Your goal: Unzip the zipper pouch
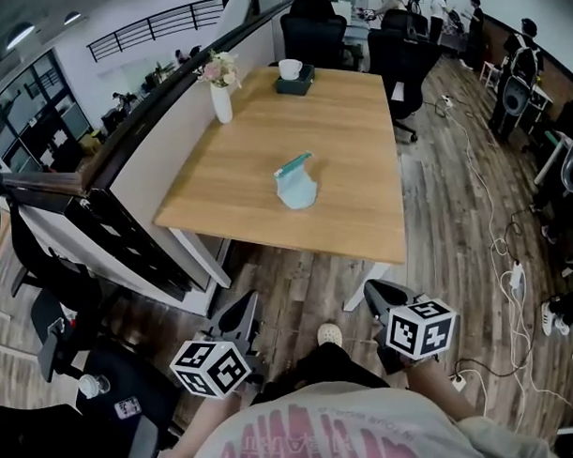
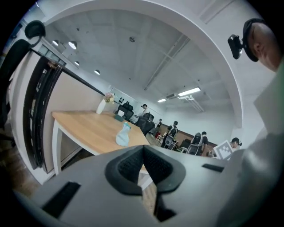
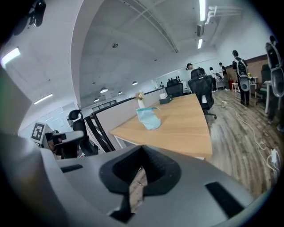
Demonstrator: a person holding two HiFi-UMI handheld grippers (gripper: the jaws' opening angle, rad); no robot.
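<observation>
The light-blue zipper pouch [image 1: 296,184] lies out near the middle of the wooden surface [image 1: 356,122], zipper edge up. A flower vase [image 1: 221,91] stands farther back. Well short of it, the left hand-held gripper [image 2: 143,150] and right hand-held gripper [image 3: 141,153] hang low, jaws pressed together, empty.

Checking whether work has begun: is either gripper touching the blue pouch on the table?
No: the pouch lies untouched on the table, and the left gripper and right gripper are both short of the table's near edge.
</observation>
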